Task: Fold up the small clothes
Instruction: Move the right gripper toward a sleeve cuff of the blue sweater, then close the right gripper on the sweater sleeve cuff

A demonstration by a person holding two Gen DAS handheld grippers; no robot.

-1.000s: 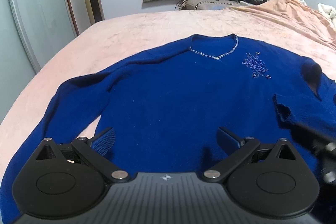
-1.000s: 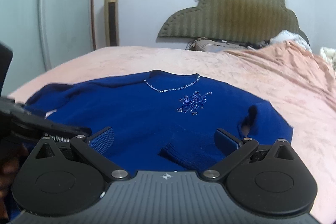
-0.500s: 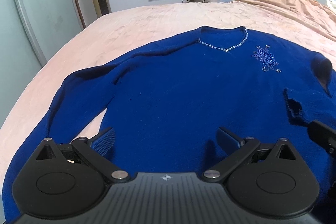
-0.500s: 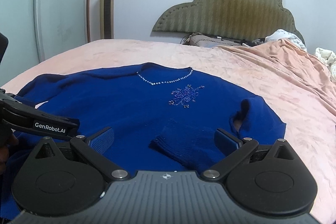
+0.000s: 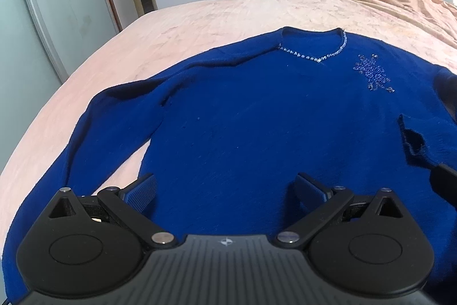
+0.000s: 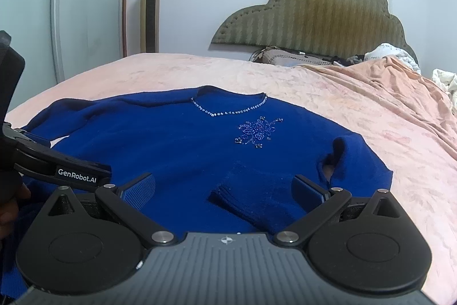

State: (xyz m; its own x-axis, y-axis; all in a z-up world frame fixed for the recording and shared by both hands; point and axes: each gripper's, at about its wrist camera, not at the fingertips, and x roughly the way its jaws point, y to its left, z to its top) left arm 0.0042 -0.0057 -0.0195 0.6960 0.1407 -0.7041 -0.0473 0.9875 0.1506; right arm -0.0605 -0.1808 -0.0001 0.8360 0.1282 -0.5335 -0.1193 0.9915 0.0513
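A royal-blue sweater with a beaded neckline and a beaded flower lies face up on the pink bedspread. Its right sleeve is folded in over the chest, cuff lying near the hem. The other sleeve stretches out flat to the left. My left gripper hovers open over the lower body of the sweater, holding nothing. Open too, my right gripper hangs just above the folded cuff. The left gripper's body shows at the left edge of the right wrist view.
A padded olive headboard with a pillow and loose items stands at the far end of the bed. An orange blanket is bunched at the right. A gold tower fan and a wardrobe with flower stickers stand to the left.
Both grippers have drawn back and risen slightly over the sweater. The sweater and its folded sleeve lie as before, and both grippers stay open.
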